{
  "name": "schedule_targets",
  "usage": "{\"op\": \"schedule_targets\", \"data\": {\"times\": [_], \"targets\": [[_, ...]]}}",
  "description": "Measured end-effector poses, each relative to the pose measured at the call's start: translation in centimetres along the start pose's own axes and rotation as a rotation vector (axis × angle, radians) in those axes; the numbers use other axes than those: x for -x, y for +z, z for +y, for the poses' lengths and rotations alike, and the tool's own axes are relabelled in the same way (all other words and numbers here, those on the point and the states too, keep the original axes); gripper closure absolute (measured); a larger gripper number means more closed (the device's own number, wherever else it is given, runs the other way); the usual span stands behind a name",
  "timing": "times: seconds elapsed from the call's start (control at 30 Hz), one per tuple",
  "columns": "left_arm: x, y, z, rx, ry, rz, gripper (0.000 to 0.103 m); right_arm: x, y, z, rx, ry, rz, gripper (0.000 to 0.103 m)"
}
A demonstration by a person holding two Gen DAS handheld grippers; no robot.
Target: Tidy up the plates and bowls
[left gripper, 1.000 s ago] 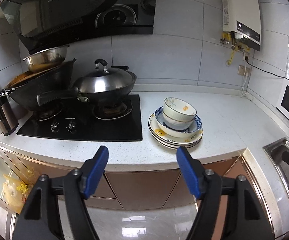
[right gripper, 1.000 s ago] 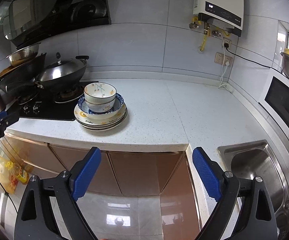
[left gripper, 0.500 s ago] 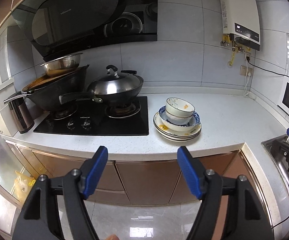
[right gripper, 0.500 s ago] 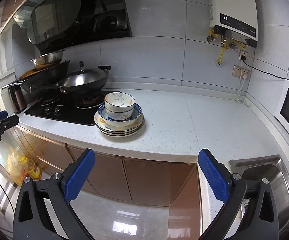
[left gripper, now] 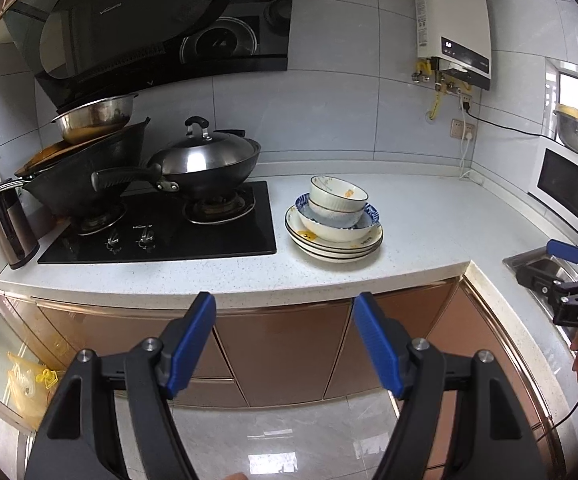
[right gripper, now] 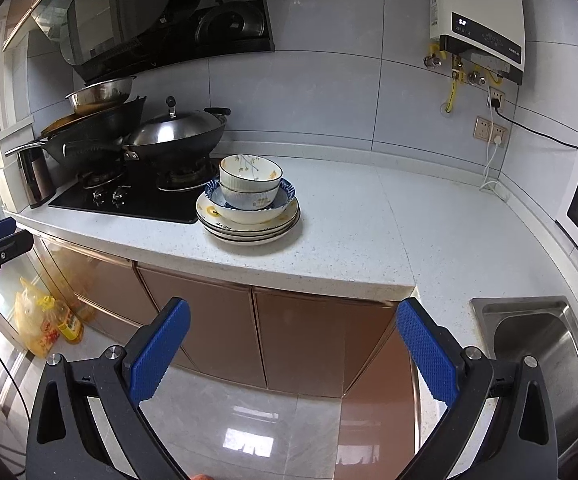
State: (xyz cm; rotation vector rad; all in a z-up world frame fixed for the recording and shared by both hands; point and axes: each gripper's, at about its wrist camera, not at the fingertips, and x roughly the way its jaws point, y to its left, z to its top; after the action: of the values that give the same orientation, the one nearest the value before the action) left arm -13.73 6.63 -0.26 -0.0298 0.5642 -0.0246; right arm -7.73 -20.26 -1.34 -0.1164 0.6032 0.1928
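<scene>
With bowls nested atop plates beside the stove, we held left gripper and right gripper back from it, fingers spread, empty.

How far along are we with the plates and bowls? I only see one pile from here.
The bowls sit nested on the stacked plates, one pile on the counter beside the stove. Nothing is in hand: the left gripper and right gripper are open and empty, held off the counter edge. This fits a finished pile, or a mixed pile waiting to be sorted; the pictures cannot settle which.
</scene>
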Motion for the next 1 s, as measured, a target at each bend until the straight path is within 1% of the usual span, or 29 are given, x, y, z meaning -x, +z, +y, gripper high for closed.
{"op": "schedule_targets", "data": {"times": [0.07, 0.3, 0.5, 0.6, 0.67, 0.73, 0.9, 1.0], "targets": [[-0.1, 0.2, 0.8, -0.001, -0.015, 0.001, 0.032, -0.2, 0.4, 0.7, 0.004, -0.007, -0.001, 0.002], [-0.7, 1.0, 3.8, -0.001, -0.004, 0.005, 0.032, -0.5, 1.6, 3.2, 0.002, -0.028, -0.006, 0.002], [-0.2, 1.5, 4.5, 0.002, 0.039, -0.014, 0.032, -0.1, 2.2, 3.6, -0.008, -0.052, -0.012, 0.002], [0.2, 1.8, 4.6, 0.034, 0.054, -0.009, 0.032, 0.0, 2.2, 3.0, -0.012, -0.045, -0.002, 0.002], [0.5, 2.0, 4.5, 0.051, 0.050, -0.002, 0.032, -0.2, 2.2, 2.2, -0.029, -0.036, 0.026, 0.002], [0.7, 2.1, 4.3, 0.062, 0.065, -0.003, 0.032, -0.3, 2.2, 1.4, -0.045, -0.024, 0.049, 0.002], [0.6, 2.3, 3.6, 0.083, 0.071, 0.009, 0.032, -0.5, 1.8, -0.6, -0.060, -0.041, 0.085, 0.002], [0.6, 2.4, 3.2, 0.080, 0.068, 0.007, 0.032, -0.5, 1.8, -1.4, -0.070, -0.043, 0.081, 0.002]]}}
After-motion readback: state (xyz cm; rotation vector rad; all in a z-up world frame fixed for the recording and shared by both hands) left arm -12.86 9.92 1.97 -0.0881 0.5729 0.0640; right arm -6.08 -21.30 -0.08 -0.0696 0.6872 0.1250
